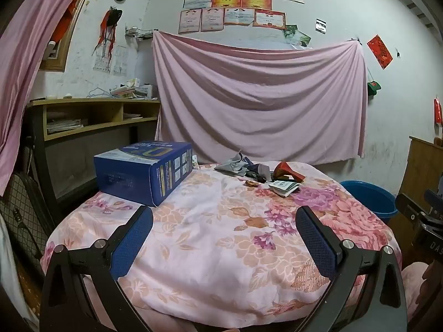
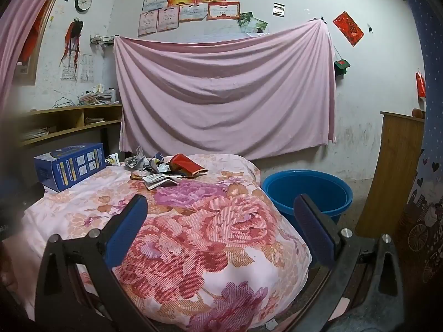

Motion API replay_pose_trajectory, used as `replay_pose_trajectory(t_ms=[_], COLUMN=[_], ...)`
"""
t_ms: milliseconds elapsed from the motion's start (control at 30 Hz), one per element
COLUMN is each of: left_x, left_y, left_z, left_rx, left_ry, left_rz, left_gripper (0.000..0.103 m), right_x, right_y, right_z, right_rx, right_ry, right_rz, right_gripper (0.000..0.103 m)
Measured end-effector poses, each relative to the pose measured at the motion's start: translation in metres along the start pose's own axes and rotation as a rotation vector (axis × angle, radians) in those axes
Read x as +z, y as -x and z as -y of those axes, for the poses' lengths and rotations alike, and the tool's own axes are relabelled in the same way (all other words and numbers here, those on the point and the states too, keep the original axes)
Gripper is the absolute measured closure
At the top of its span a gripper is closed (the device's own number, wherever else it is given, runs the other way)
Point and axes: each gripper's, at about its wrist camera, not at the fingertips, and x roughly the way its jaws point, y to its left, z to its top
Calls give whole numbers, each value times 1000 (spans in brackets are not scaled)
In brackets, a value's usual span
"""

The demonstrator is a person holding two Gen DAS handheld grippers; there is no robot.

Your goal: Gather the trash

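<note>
While trash pile (image 1: 257,174) sits far off, both tongs (image 1: 224,221) (image 2: 220,210) gape wide, holding nothing.

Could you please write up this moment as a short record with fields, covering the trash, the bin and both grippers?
surface: floral quilt
trash: wrapper pile at the quilt's far side, untouched
bin: blue basin on the floor, right of the quilt
other: blue box on the quilt's left
left gripper: open, holding nothing
right gripper: open, holding nothing
</note>
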Motion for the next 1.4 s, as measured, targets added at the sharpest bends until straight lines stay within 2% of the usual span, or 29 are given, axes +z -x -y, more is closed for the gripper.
replay_pose_trajectory(t_ms=[1400], left_x=[-1], left_y=[-4], left_z=[0], left_rx=[-1], left_ry=[6], left_rz=[-4], left_gripper=[2], right_x=[0], right_y=[-4], right_z=[-1], right_rx=[2], right_ry=[-4], right_rz=[-12], right_gripper=[0])
